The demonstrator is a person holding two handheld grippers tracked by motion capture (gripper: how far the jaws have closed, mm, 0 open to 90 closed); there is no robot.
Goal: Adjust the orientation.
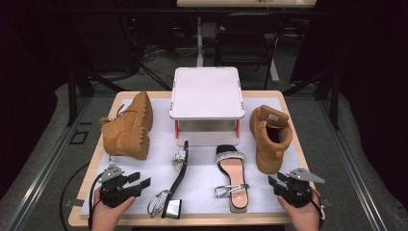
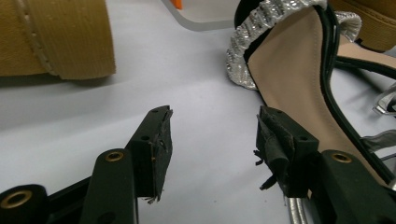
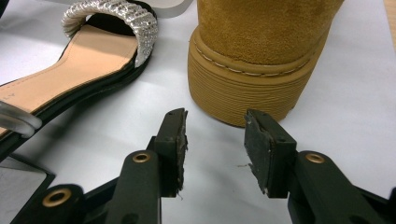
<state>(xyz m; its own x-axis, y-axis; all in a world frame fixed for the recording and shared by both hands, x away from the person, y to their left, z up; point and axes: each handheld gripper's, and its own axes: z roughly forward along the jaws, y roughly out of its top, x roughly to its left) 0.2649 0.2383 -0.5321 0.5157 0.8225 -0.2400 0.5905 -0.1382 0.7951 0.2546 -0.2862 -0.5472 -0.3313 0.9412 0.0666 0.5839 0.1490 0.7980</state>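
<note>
Two tan boots and two black sandals with silver straps lie on a white mat. The left boot lies on its side; the right boot stands upright. One sandal is tipped on its edge and the other sandal lies flat. My left gripper rests at the front left, open and empty, with the tipped sandal just to its right. My right gripper sits at the front right, open and empty, a short way in front of the boot's ribbed sole.
A white raised stand with orange-trimmed legs sits at the back middle of the wooden table. The flat sandal lies left of the right gripper. The side-lying boot's sole is up and left of the left gripper.
</note>
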